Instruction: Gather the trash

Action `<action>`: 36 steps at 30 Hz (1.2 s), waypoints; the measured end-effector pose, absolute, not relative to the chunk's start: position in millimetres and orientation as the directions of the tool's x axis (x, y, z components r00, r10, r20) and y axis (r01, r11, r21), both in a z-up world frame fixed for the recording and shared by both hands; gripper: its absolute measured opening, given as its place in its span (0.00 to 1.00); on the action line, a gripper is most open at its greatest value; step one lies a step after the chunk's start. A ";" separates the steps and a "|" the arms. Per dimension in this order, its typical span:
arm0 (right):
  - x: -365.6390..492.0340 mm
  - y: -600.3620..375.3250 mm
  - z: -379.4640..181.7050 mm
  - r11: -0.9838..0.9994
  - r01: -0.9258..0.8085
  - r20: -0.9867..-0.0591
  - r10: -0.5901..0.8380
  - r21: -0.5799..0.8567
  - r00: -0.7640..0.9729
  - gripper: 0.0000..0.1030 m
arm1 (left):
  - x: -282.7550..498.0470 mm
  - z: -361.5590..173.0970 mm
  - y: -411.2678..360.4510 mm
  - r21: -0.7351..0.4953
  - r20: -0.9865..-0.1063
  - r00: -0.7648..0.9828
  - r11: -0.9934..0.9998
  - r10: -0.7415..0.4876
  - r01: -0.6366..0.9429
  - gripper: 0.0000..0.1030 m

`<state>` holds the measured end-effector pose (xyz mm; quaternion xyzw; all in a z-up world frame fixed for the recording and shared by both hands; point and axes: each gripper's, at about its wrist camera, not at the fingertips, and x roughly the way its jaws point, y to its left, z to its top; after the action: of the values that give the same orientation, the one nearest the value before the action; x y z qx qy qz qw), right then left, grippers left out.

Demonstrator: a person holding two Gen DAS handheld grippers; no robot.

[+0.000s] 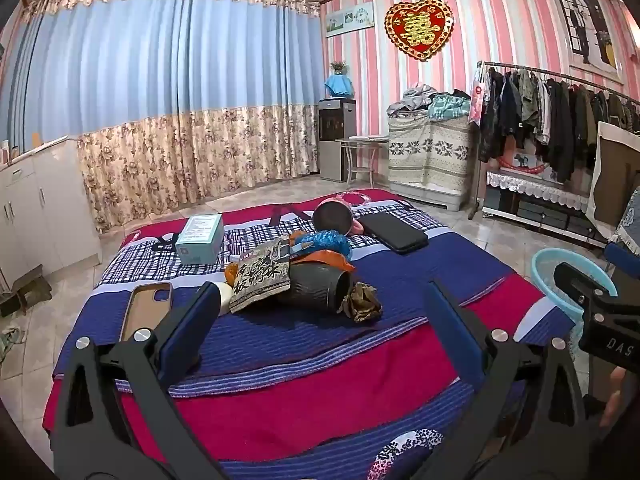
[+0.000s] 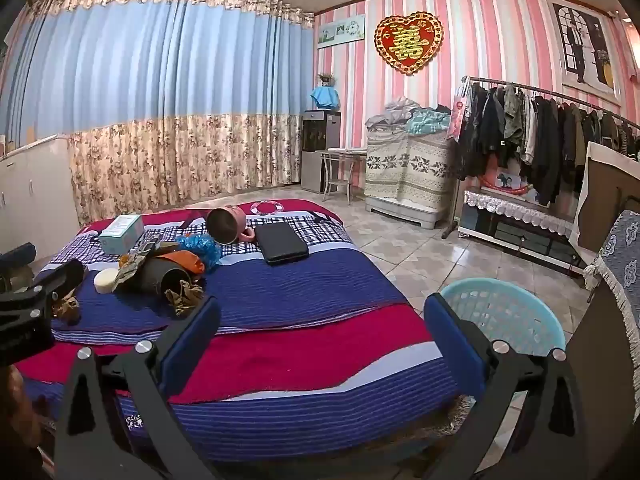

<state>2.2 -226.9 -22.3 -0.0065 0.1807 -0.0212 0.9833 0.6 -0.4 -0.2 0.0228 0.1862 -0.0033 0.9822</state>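
**Light, crumpled trash in a pile on the bed; both claws wide and empty**

The left gripper and right gripper both stand wide apart with nothing between the pads, held over the near part of the bed.

The trash lies in a heap left of the bed's middle: a brown paper wad nearest, a printed snack bag leaning on a dark cylinder lying on its side, and orange wrapper and blue wrapper behind. All of it looks light and soft. The wad should crush easily, so pinch it across its bulk. The bag is likely slick film; take it by an upper edge, not the flat face. The cylinder may roll if nudged.

Items that look like keepers sit close: a phone case at the left, a white round thing touching the heap, a box, a pink mug and a black case further back.

The basket stands on the floor just right of the bed's near corner. The bed between heap and basket is bare, giving open room to carry across; the bed's right edge is the only drop.
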 end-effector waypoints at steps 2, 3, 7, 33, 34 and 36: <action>1.8 -226.9 -22.2 0.999 0.041 -0.351 -0.045 -0.020 0.935 0.96 | 0.5 -0.2 -0.5 0.041 -0.365 0.931 0.999 0.002 0.014 0.95; 1.8 -227.0 -22.2 0.999 0.041 -0.351 -0.046 -0.021 0.935 0.96 | 0.4 -0.3 -0.6 0.042 -0.364 0.931 0.999 0.003 0.013 0.95; 1.5 -227.7 -21.9 0.999 0.043 -0.348 -0.049 -0.024 0.936 0.96 | -1.4 -0.1 -0.7 0.041 -0.357 0.934 0.999 0.005 0.010 0.95; 2.0 -230.6 -20.1 0.999 0.046 -0.348 -0.050 -0.018 0.936 0.96 | 2.0 -3.6 12.4 0.022 -0.370 0.929 1.000 0.022 -0.015 0.95; 2.0 -230.6 -20.2 0.999 0.046 -0.348 -0.049 -0.018 0.936 0.96 | 2.2 -4.0 12.7 0.022 -0.370 0.929 1.000 0.023 -0.016 0.95; 2.2 -230.6 -20.2 0.999 0.046 -0.348 -0.050 -0.019 0.936 0.96 | 2.2 -3.9 13.0 0.021 -0.371 0.928 1.000 0.022 -0.015 0.95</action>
<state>2.2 -230.6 -20.2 -0.0054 0.1772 -0.0242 0.9839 2.2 13.0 -3.9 0.0091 0.1889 0.0092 0.9819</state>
